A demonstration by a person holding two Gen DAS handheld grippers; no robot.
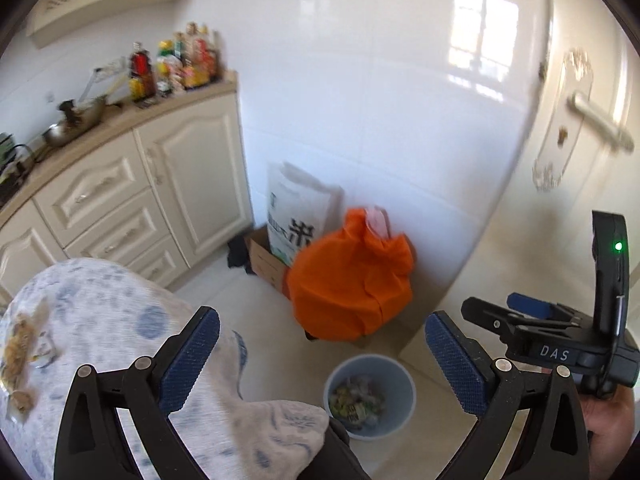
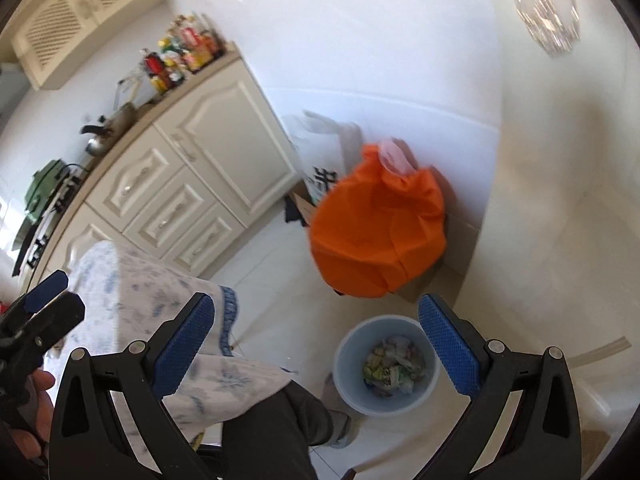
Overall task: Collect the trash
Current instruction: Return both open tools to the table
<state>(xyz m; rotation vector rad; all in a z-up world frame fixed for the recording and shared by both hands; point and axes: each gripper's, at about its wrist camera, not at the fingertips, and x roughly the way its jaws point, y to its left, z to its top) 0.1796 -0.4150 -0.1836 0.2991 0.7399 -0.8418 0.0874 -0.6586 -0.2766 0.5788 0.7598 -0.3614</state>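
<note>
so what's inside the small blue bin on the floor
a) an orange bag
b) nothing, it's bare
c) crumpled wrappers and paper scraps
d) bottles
c: both wrist views look down into the blue bin and show crumpled wrappers and paper scraps at its bottom, while the orange bag sits apart on the floor behind it and the bottles stand on the counter.

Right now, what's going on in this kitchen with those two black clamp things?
A person holds a two-finger gripper in each hand above a small pale blue plastic bin on the tiled floor. The left gripper and right gripper are both open and empty. The bin already holds crumpled wrappers. A bulging orange bag sits by the wall behind it.
</note>
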